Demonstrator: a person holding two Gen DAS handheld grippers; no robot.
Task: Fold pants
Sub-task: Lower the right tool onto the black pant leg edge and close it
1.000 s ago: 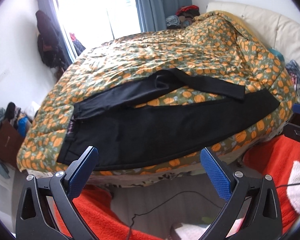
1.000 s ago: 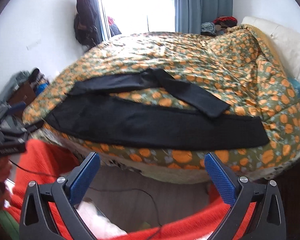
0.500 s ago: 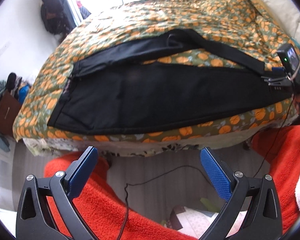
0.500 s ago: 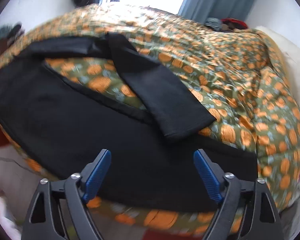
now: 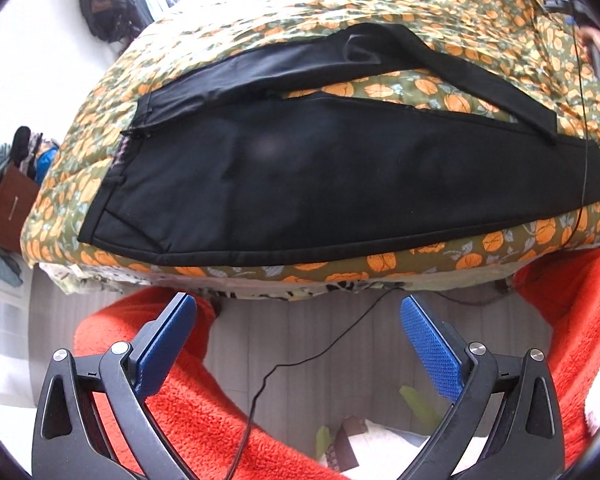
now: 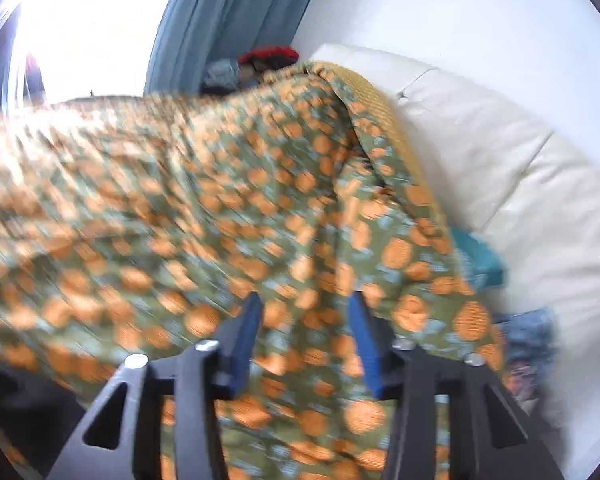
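The left gripper (image 5: 298,316) gapes wide and empty, the black pants (image 5: 340,184) spread on the quilt (image 5: 420,0) beyond its fingers. The right gripper (image 6: 305,312), part open, has just been closing, nothing between its fingers, quilt ahead.

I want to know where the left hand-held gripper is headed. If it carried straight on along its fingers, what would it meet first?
Most likely the near edge of the black pants on the orange-patterned quilt. The left hand-held gripper is open and empty; depth is hard to judge.
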